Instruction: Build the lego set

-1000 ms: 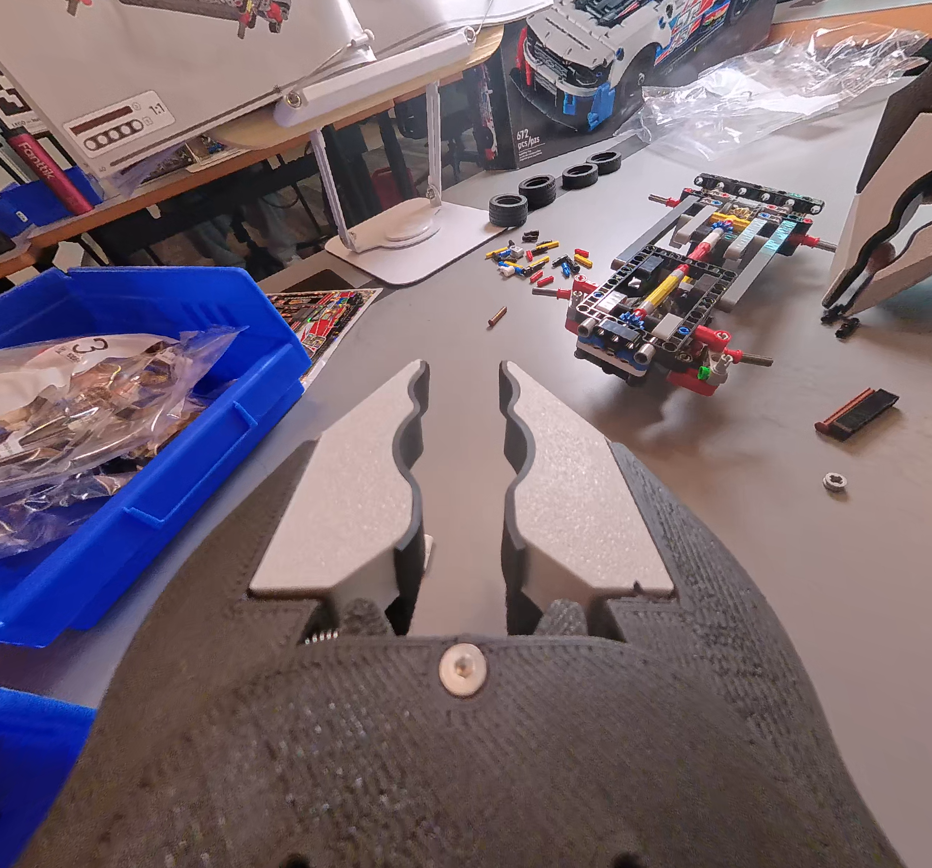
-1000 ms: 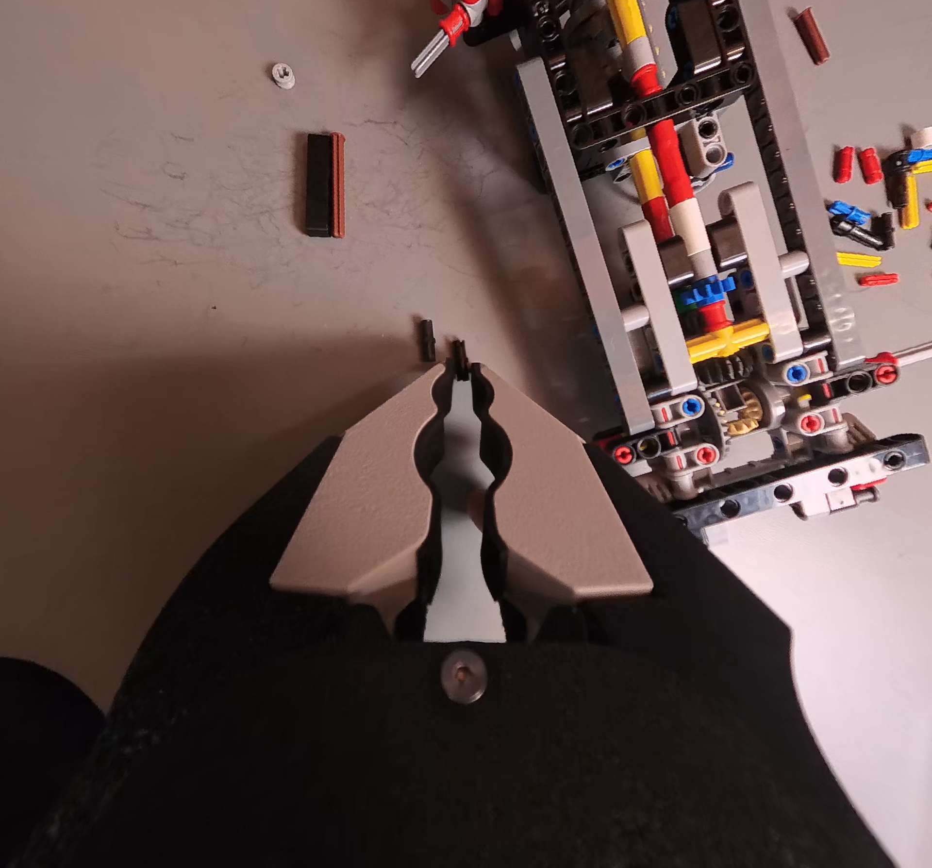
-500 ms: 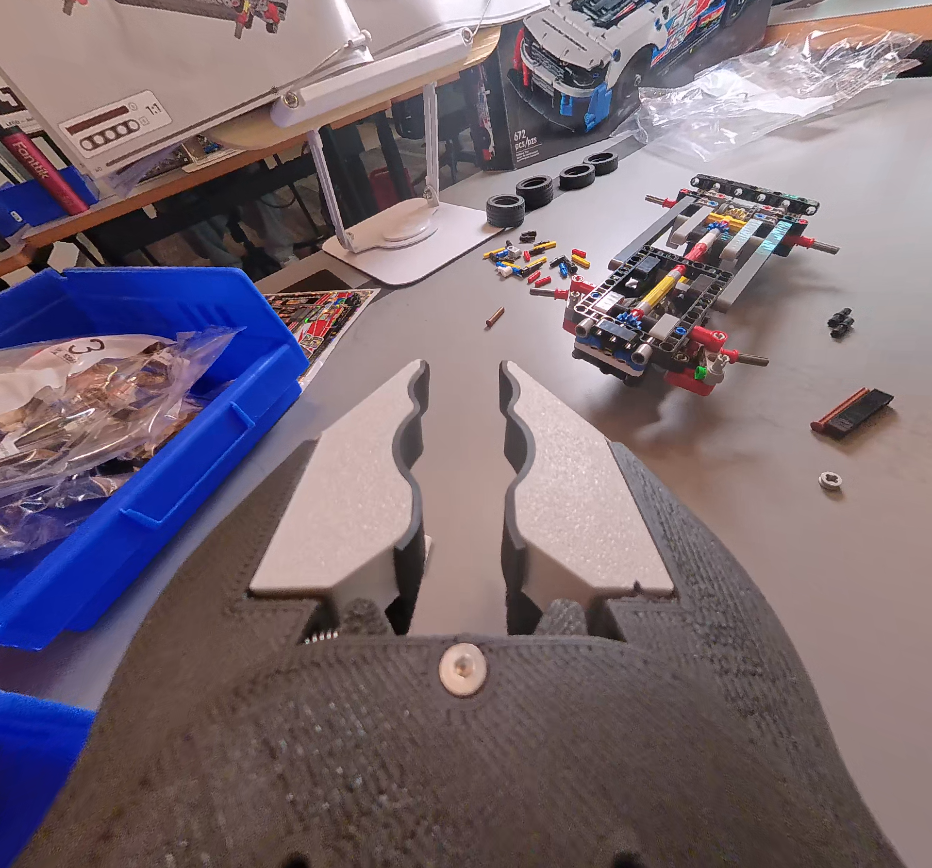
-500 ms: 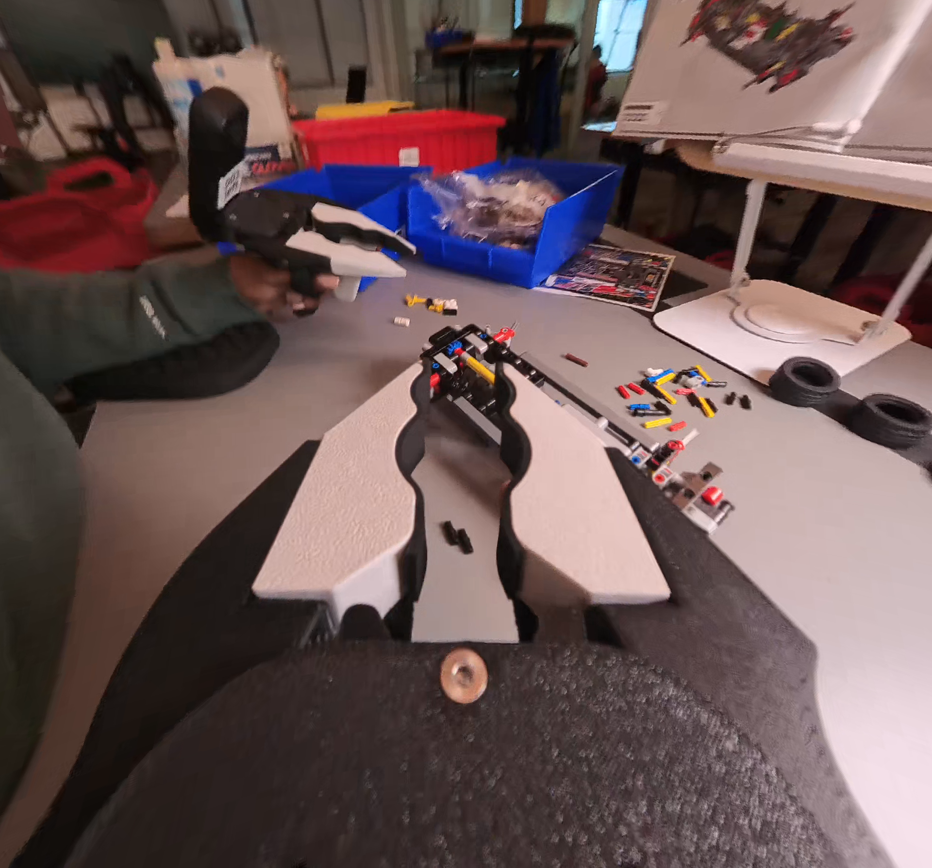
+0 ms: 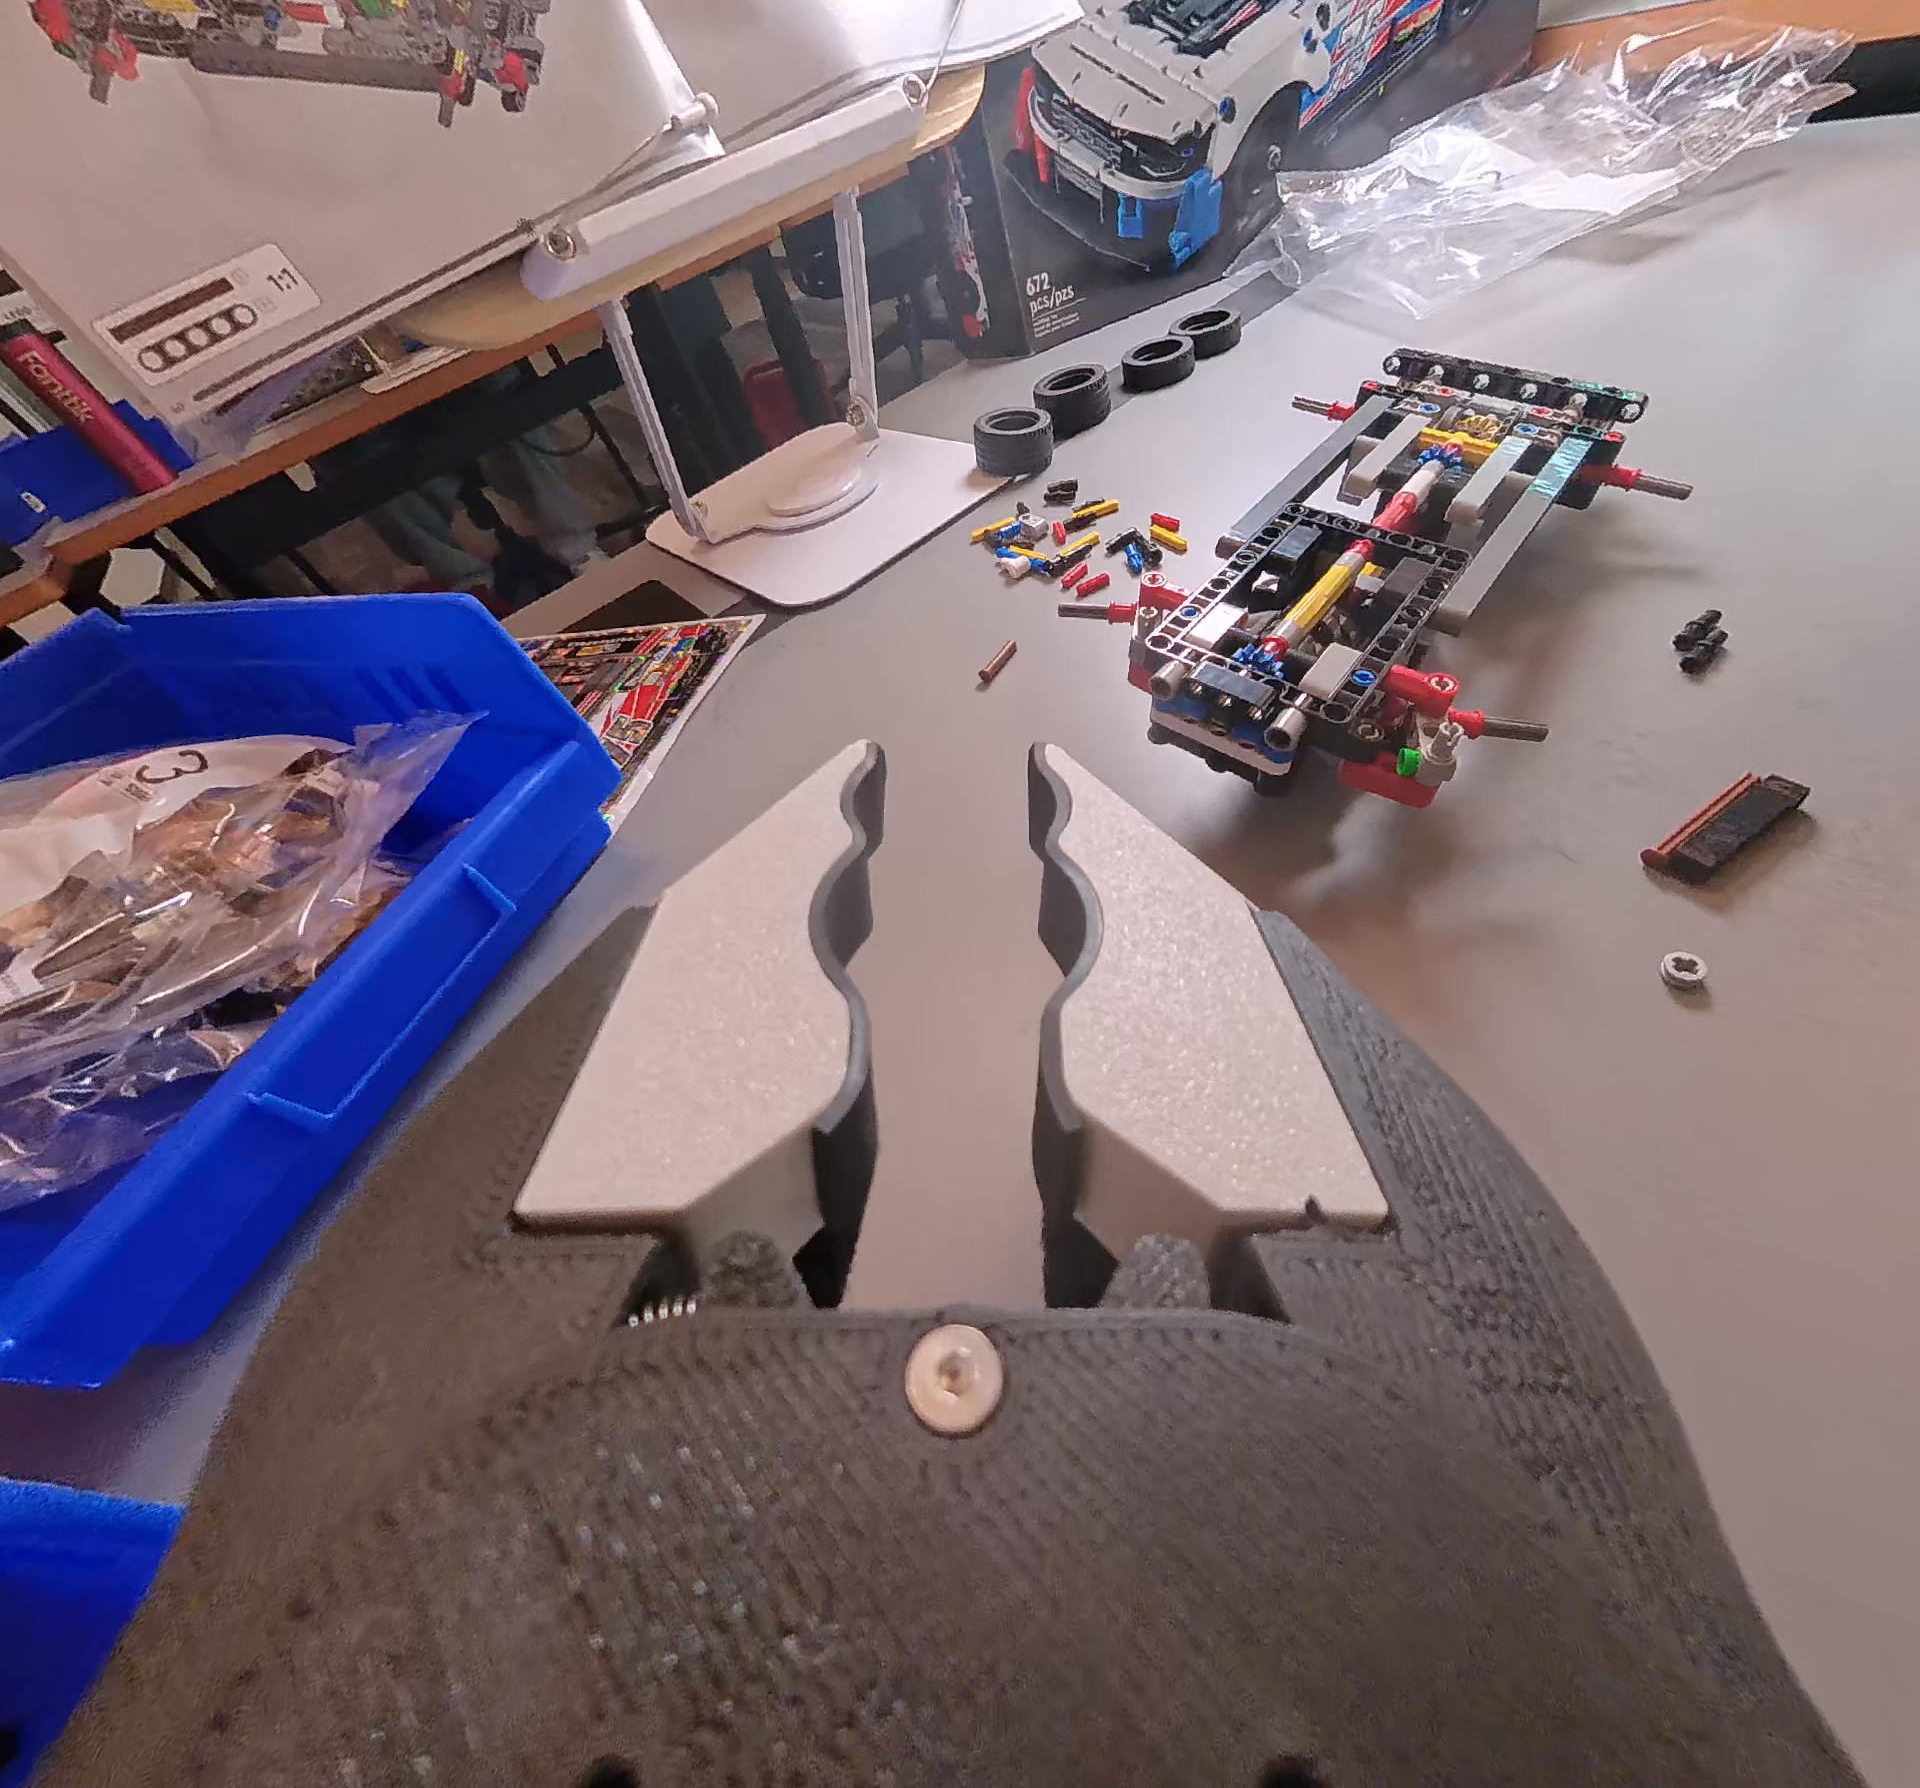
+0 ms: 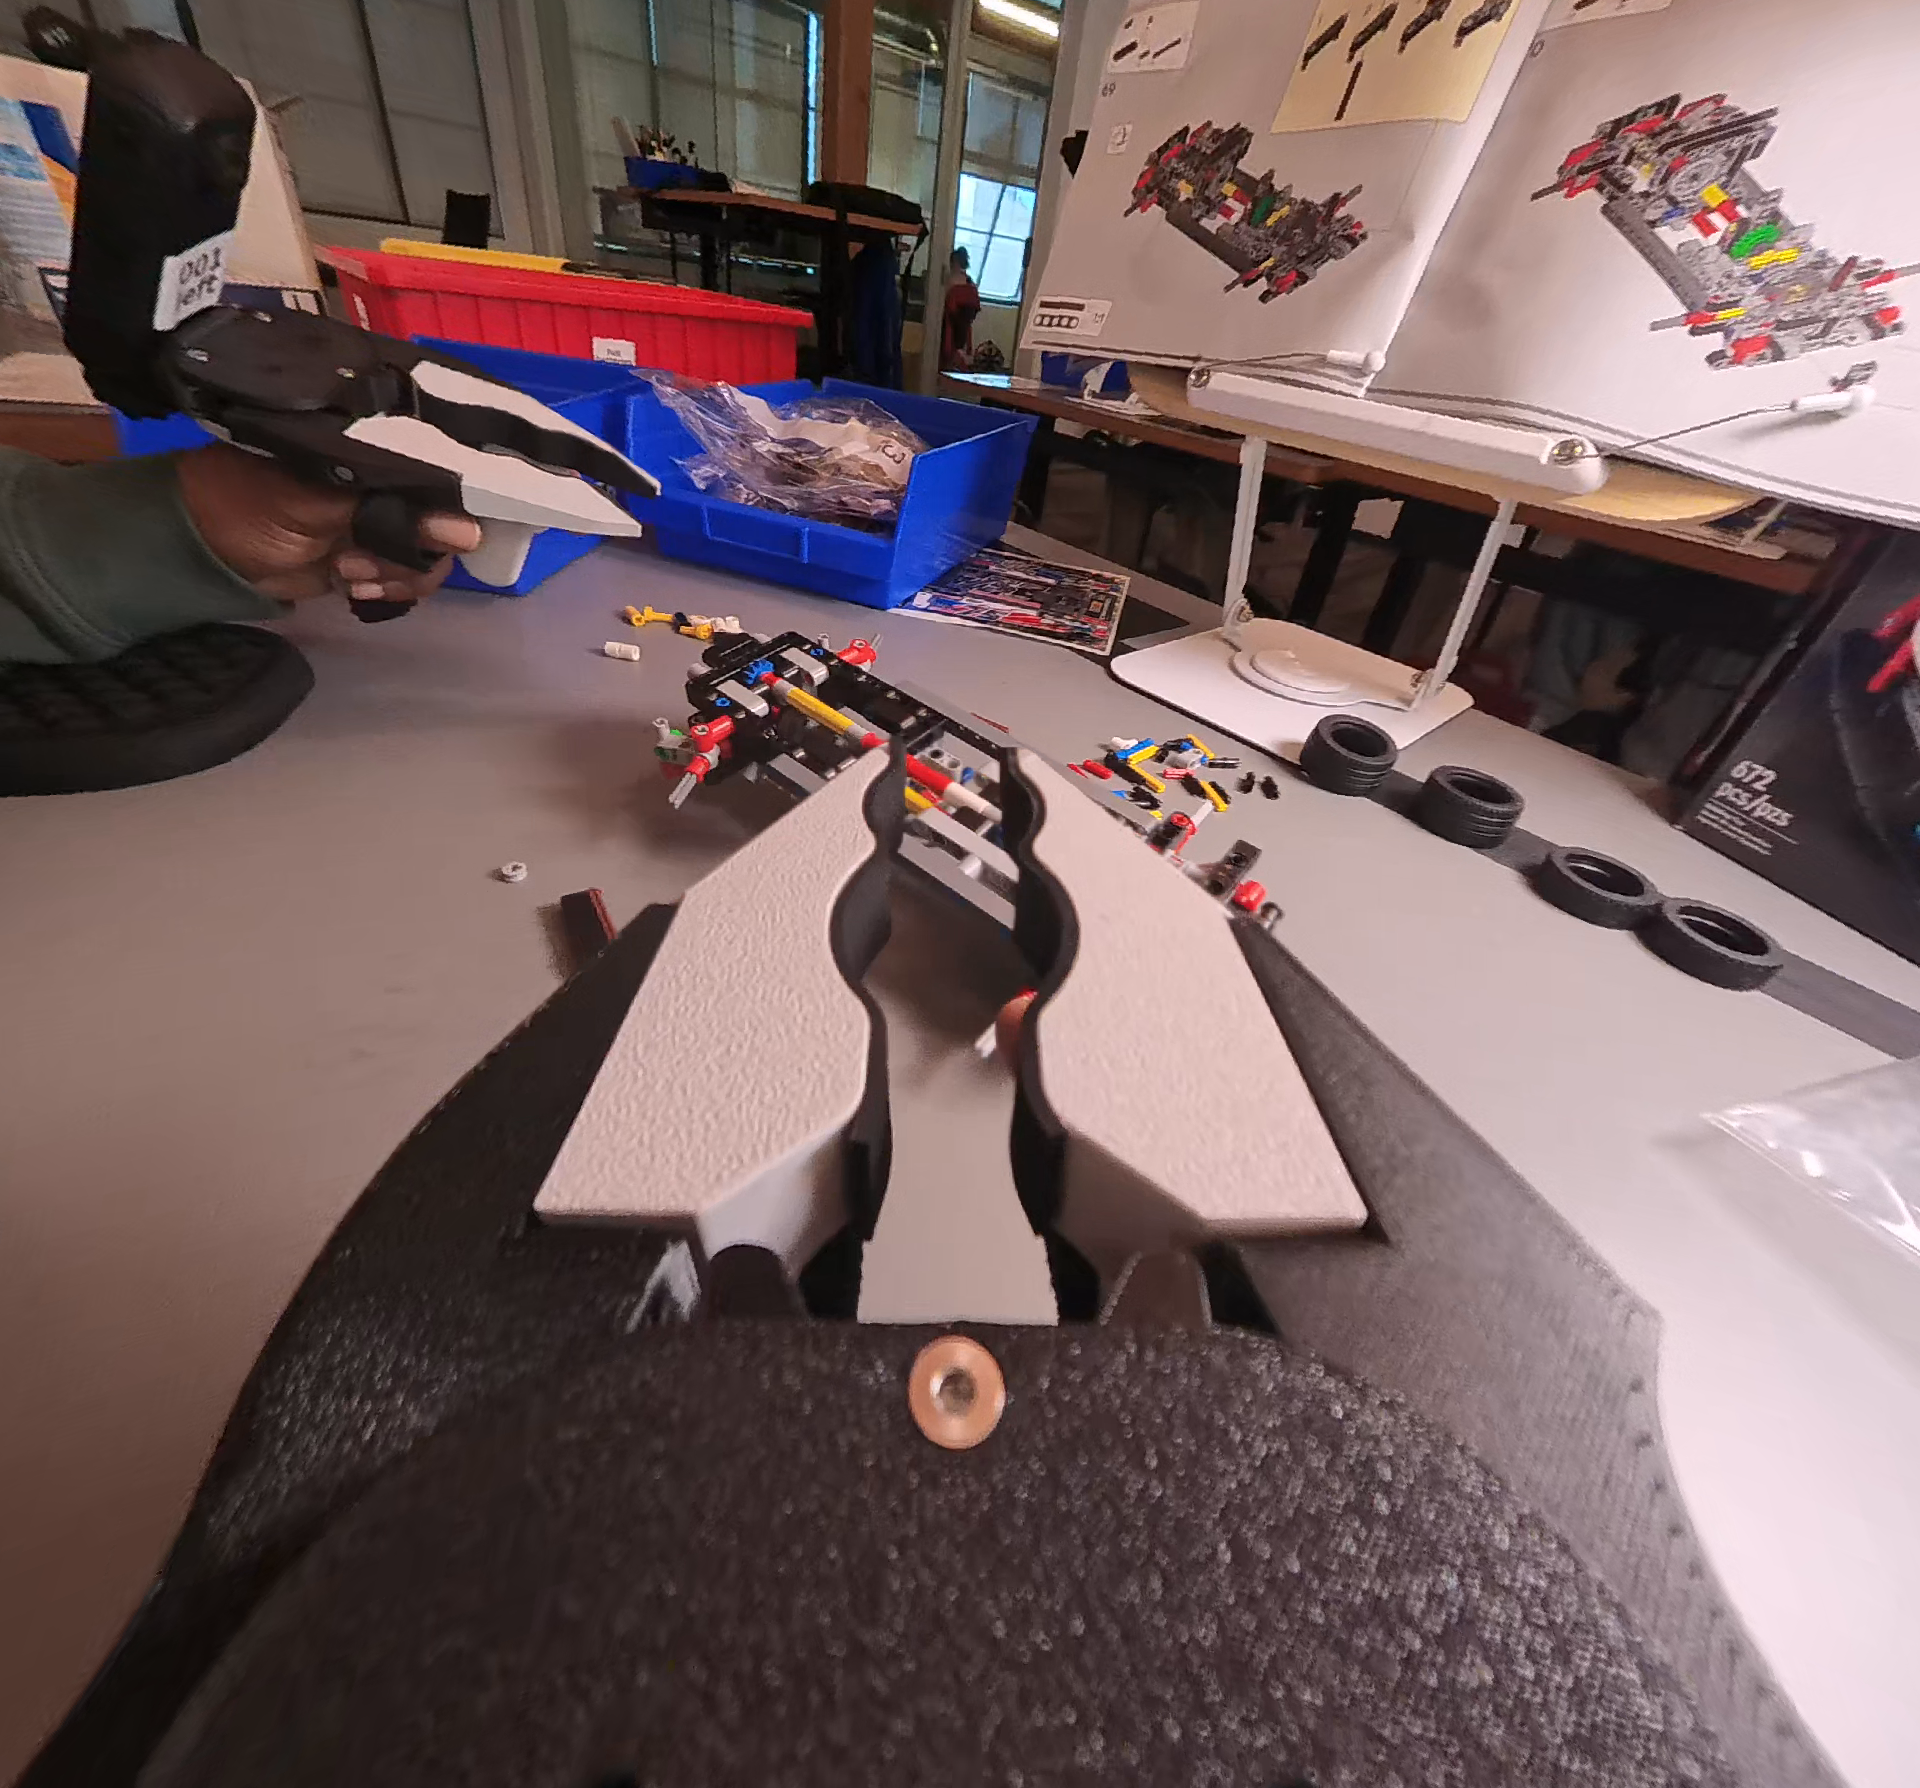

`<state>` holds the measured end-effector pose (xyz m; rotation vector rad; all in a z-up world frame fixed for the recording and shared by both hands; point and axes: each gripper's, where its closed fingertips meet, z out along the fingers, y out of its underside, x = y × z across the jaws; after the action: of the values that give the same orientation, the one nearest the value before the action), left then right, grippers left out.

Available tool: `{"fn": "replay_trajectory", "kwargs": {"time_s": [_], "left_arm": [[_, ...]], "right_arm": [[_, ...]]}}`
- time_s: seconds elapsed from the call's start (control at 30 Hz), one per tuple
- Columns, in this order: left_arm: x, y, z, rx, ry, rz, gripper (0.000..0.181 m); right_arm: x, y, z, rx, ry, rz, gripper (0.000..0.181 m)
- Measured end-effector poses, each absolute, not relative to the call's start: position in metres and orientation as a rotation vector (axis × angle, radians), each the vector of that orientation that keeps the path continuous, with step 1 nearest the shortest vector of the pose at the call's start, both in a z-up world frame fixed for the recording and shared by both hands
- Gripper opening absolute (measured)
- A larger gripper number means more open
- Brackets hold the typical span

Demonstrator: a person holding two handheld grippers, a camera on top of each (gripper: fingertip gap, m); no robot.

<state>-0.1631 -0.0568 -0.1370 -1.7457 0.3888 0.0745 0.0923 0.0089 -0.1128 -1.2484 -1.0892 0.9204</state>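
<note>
Workshop room seen past a grey table (image 6: 260, 990).

Large paned windows (image 6: 665, 86) and a brown post (image 6: 850, 24) are seen far ahead of the tongs, daylight coming through. A distant dark workbench (image 6: 769, 216) is set before them. A wooden-edged bench (image 5: 312, 450) is seen ahead to the left.

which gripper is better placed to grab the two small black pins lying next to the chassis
Right, probably. The right gripper is open and raised by the chassis on the black pins' side; the open left gripper sits back by the blue bin.

blue bin (image 5: 312, 907), black tyres (image 5: 1013, 437)
</note>
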Motion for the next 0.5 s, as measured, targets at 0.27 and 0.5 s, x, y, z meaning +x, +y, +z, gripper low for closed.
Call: {"fn": "replay_trajectory", "kwargs": {"time_s": [0.27,0.5], "left_arm": [[-0.168,-0.054,-0.145,-1.773,0.364,0.060,0.026],[-0.167,-0.054,-0.145,-1.772,0.362,0.052,0.025]], "right_arm": [[0.100,0.024,-0.113,-1.274,-1.029,0.914,0.013],[0.102,0.032,-0.119,-1.319,-1.005,0.918,0.012]]}}
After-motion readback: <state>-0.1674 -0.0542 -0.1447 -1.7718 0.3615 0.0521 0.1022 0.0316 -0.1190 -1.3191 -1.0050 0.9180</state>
